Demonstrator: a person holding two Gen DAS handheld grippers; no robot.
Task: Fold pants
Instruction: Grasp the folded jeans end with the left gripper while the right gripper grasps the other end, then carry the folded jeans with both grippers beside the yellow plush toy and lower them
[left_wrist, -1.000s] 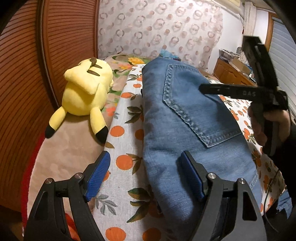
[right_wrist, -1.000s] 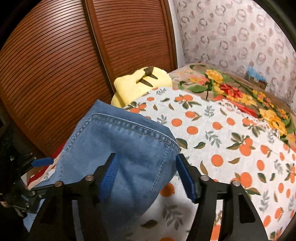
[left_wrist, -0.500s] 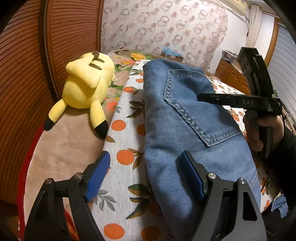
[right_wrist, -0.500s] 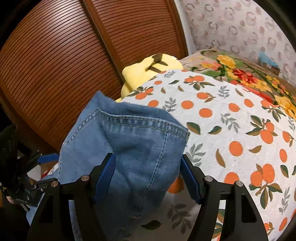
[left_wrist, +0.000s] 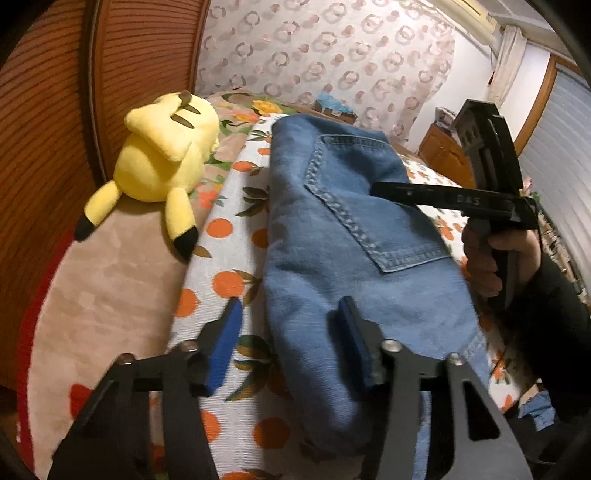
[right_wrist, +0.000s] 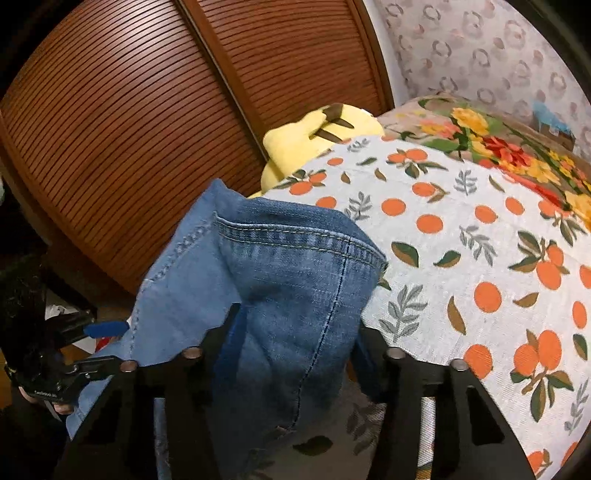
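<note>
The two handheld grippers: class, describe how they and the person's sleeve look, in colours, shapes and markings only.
The left gripper has black angular fingers with silver bolts and blue pads. The right gripper is built the same. Seen from the left wrist view, its black bar carries faint pale lettering, and a thin dark cable hangs near the pistol-style handle. The sleeve is black.

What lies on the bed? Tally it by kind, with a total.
Jeans: 1
Yellow plush toy: 1
Orange-print cloth: 1
Floral blanket: 1
Total: 4
</note>
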